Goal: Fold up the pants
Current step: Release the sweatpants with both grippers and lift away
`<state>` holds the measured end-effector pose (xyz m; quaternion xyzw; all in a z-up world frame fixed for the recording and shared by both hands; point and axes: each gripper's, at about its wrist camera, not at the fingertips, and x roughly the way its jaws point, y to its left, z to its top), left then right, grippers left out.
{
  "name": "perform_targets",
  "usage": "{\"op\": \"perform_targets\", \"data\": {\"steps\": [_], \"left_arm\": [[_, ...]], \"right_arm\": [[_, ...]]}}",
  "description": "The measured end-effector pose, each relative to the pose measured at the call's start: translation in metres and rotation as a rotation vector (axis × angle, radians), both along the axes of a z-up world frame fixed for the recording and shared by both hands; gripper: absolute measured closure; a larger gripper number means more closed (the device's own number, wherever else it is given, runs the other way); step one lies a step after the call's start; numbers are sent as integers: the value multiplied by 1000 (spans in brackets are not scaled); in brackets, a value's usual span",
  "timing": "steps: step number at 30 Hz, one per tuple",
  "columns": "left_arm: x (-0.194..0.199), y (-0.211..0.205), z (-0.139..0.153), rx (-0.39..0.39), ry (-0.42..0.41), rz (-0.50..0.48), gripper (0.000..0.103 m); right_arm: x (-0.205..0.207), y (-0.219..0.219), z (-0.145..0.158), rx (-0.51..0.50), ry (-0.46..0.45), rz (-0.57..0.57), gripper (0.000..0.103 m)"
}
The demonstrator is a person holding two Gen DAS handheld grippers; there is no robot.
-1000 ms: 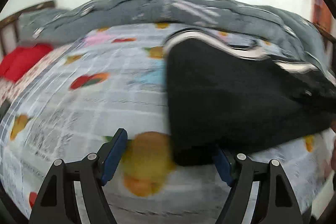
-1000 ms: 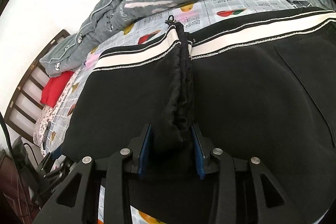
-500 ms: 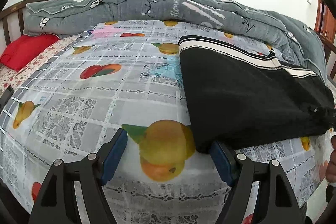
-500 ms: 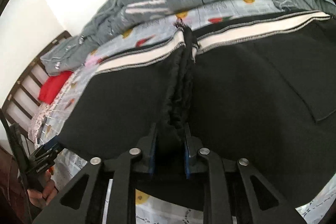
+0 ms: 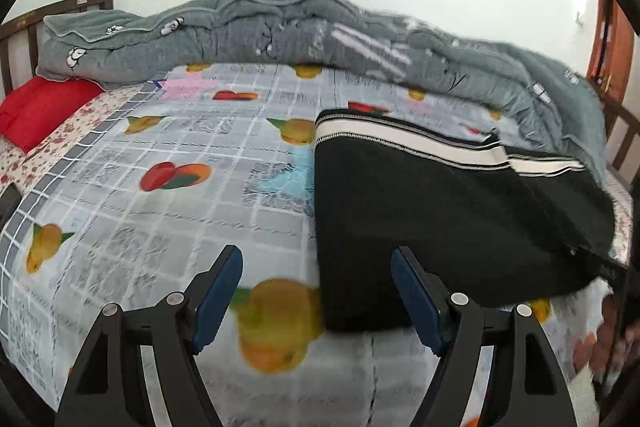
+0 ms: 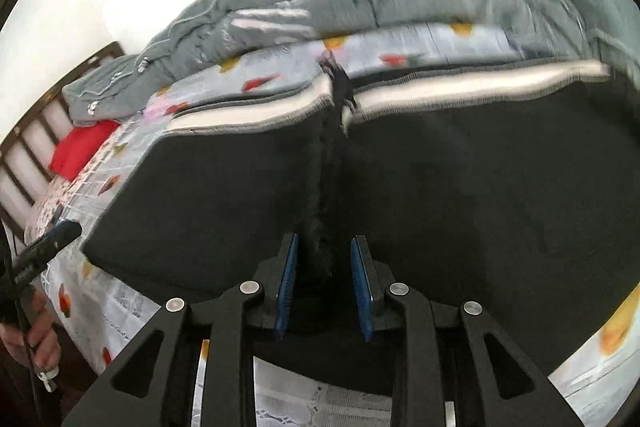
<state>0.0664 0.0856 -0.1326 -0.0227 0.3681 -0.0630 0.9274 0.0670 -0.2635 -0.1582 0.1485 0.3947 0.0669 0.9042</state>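
One bed (image 5: 120, 227) fills both views, its sheet printed with fruit. One grey quilt (image 5: 300, 27) is heaped along its far side. One pair of black pants (image 5: 440, 207) lies flat on the sheet (a white-striped waistband at the far end), with a ridge of cloth pinched up along the middle. One red pillow (image 5: 44, 107) sits by the headboard.

There are two grippers. The left gripper (image 5: 318, 259) has its fingers (image 5: 224, 279) wide apart and holding nothing; the near corner of the pants lies just by its right finger, and I cannot tell whether they touch. The right gripper (image 6: 326, 241) has its fingers (image 6: 286, 279) a little apart, having just eased open, with the ridge of cloth standing between them, unpressed.
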Motion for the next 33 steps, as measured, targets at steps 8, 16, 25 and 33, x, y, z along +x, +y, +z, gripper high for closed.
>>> {"op": "perform_targets", "data": {"steps": [8, 16, 25, 33], "left_arm": [[7, -22, -28, 43, 90, -60, 27], [37, -16, -22, -92, 122, -45, 27], [60, -17, -32, -138, 156, -79, 27], [82, -18, -36, -224, 172, -135, 28]], "right_arm": [[-25, -23, 18, -8, -33, 11, 72], [-69, -143, 15, -118, -68, -347, 64], [-52, -248, -19, 97, -23, -519, 60], [7, -290, -33, 258, 3, -584, 57]]}}
